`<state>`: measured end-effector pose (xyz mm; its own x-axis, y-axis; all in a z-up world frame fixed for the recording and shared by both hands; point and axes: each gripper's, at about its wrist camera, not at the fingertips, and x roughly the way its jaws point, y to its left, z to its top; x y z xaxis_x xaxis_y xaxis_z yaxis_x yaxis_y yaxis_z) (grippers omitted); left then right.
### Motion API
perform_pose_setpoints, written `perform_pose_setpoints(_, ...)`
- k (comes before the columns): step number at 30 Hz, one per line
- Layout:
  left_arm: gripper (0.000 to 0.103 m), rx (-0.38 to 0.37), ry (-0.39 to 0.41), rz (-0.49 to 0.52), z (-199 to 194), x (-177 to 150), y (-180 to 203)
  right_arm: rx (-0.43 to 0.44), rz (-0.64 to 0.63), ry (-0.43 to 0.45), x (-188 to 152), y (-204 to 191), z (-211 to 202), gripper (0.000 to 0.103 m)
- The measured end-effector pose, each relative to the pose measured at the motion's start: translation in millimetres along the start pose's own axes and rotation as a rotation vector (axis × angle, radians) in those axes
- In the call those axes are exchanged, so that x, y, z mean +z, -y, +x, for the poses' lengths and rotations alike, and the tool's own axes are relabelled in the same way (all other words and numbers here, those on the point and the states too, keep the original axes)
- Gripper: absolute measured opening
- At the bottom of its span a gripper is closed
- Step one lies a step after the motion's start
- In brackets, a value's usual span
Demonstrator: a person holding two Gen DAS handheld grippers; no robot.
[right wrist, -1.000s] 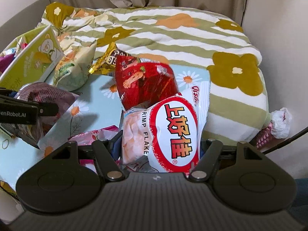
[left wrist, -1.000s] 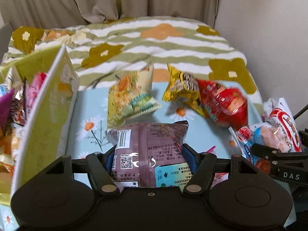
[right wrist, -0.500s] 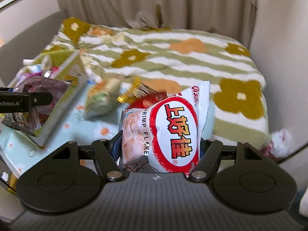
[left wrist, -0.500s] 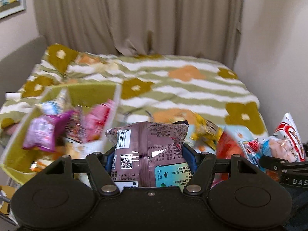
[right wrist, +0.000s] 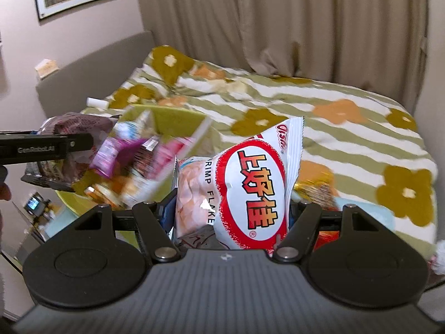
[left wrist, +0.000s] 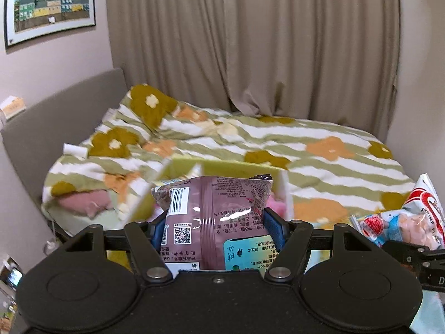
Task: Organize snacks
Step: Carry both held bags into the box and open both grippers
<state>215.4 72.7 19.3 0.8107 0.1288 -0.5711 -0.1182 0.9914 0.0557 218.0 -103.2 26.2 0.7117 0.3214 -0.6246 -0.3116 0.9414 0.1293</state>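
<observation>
My left gripper (left wrist: 217,222) is clamped on a brown bag (left wrist: 214,211), its blue pads pressing both sides; the bag stands upright between the fingers with its barcode and printed back facing the camera. My right gripper (right wrist: 230,208) grips a white shrimp bag (right wrist: 244,189) with a red oval label, also upright and pinched at both sides. Both bags are held in the air above the bed (left wrist: 319,150), over its near edge.

Just behind the brown bag in the left view sits the green box (left wrist: 230,168), open at the top, with something pink showing inside against its right wall. In the right view the box (right wrist: 178,118) lies to the left of the shrimp bag and is crowded with packets, blurred; a purple one (right wrist: 109,153) is on top. A gold packet (right wrist: 317,186) lies on the bed just right of the shrimp bag. Behind the bed hangs a curtain (left wrist: 250,41), and a picture (left wrist: 51,5) hangs on the wall to the left.
</observation>
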Motion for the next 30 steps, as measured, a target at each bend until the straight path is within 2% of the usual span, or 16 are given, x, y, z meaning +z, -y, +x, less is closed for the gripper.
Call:
perform_pose_setpoints(4, 0.072, 0.000, 0.009, 0.010, 17.7, 5.0, -32.5, 0.021, 0.024, -0.004, 14.1, -40.9, 22.8, 0.084)
perform_pose_setpoints(8, 0.073, -0.033, -0.001, 0.027, 42.8, 2.1, -55.5, 0.026, 0.048, -0.012, 23.5, -72.1, 45.9, 0.084)
perform_pose_setpoints(10, 0.084, -0.054, -0.015, 0.028, 54.7, -3.0, -63.8, 0.015, 0.056, -0.021, 24.9, -86.2, 57.9, 0.084)
perform_pose_setpoints(11, 0.098, -0.063, -0.018, 0.028, 59.5, -7.3, -68.3, 0.010, 0.061, -0.029, 25.1, -92.9, 64.6, 0.084)
perform_pose_setpoints(12, 0.103, -0.068, -0.018, 0.029, 61.6, -11.6, -73.3, 0.006, 0.066, -0.038, 25.4, -98.8, 70.5, 0.084)
perform_pose_setpoints(17, 0.103, -0.105, -0.061, 0.044, 69.3, -26.2, -92.4, -0.020, 0.094, -0.080, 21.3, -119.1, 93.9, 0.085)
perform_pose_setpoints(21, 0.103, -0.130, -0.052, 0.043, 62.5, -31.6, -107.8, -0.042, 0.127, -0.095, 17.6, -127.8, 100.7, 0.085)
perform_pose_setpoints(28, 0.103, -0.145, -0.053, 0.021, 60.7, -31.3, -131.5, -0.059, 0.118, -0.067, 18.4, -149.4, 108.9, 0.090)
perform_pose_setpoints(30, 0.103, -0.142, -0.048, 0.016, 59.8, -30.7, -135.6, -0.060, 0.117, -0.052, 15.8, -154.4, 113.4, 0.095)
